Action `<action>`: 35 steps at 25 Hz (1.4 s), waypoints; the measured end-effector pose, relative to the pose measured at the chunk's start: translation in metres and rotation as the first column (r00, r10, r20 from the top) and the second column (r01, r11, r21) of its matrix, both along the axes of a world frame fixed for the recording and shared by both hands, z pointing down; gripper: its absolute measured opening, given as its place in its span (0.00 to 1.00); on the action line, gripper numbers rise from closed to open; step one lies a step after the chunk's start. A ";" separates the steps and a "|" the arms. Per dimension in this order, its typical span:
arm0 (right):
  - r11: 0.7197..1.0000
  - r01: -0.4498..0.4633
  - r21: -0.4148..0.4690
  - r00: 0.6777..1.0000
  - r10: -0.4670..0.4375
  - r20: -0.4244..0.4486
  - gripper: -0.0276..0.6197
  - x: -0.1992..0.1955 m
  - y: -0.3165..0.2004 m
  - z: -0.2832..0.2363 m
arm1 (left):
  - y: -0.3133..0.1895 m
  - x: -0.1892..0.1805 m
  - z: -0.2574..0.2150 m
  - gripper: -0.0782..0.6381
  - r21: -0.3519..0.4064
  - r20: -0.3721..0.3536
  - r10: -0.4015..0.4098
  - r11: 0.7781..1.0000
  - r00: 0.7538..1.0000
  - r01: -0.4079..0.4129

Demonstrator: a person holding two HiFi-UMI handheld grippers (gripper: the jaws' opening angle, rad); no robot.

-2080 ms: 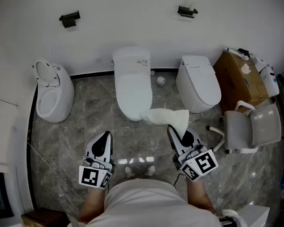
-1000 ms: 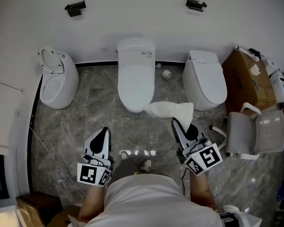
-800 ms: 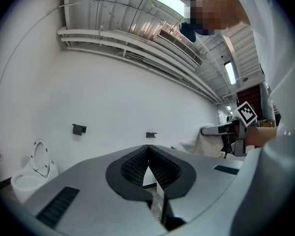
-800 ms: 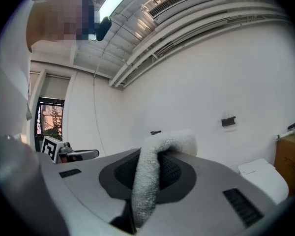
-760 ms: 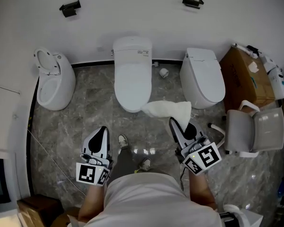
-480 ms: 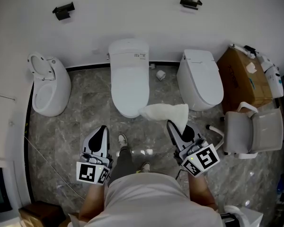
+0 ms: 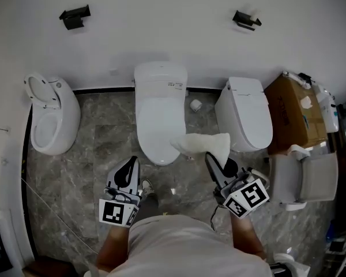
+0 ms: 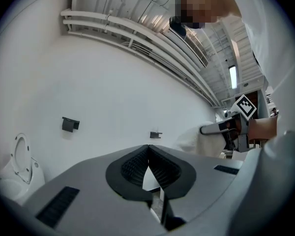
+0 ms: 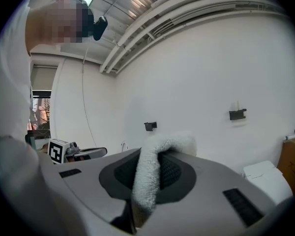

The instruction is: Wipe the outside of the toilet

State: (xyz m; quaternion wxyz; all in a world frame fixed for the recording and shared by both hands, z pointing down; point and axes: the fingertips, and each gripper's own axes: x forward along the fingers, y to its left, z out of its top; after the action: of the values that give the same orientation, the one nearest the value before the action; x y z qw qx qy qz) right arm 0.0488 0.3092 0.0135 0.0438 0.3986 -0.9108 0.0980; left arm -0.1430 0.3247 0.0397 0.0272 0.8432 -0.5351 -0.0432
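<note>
Jaws clenched on a cloth [image 7: 202, 145], the right gripper [image 7: 211, 158] hangs by the near-right rim of the toilet [image 7: 160, 117], apparently just short of it; the left gripper [image 7: 131, 165], farther off, is closed and empty.

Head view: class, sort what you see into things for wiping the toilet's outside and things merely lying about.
For the job: middle toilet, white cloth, right gripper holding it.
Lying about: cardboard box, chair, paper roll, left toilet, right toilet.
</note>
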 end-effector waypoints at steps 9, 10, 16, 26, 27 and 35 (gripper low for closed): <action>0.999 -0.007 -0.050 1.000 0.007 0.004 0.15 -0.064 -0.070 0.003 | -0.085 -0.069 0.010 0.13 -0.007 -0.010 0.018 1.000 1.000 -0.018; 0.999 -0.010 -0.053 1.000 0.010 0.003 0.15 -0.065 -0.072 0.004 | -0.091 -0.070 0.010 0.13 -0.004 -0.012 0.024 1.000 1.000 -0.024; 0.998 -0.042 -0.057 0.999 0.043 0.021 0.15 -0.057 -0.093 0.004 | -0.115 -0.053 0.012 0.13 -0.018 -0.032 0.054 0.998 0.998 -0.055; 0.999 0.045 -0.029 0.999 -0.045 0.013 0.15 -0.038 -0.143 0.001 | -0.145 -0.024 0.001 0.13 -0.029 -0.022 -0.016 0.999 1.000 0.015; 0.998 0.057 -0.025 0.998 -0.057 0.010 0.15 -0.037 -0.151 0.002 | -0.150 -0.022 0.001 0.13 -0.031 -0.016 -0.024 0.999 1.000 0.023; 0.989 0.135 -0.065 0.991 -0.135 -0.003 0.15 -0.034 -0.222 0.048 | -0.204 -0.002 0.038 0.13 -0.082 0.006 -0.087 0.993 0.996 0.088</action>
State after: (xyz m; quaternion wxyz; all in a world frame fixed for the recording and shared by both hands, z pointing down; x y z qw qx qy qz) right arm 0.0150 0.0872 0.0619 0.0663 0.3348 -0.9319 0.1227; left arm -0.1450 0.1207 0.0778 0.0593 0.8172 -0.5729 -0.0212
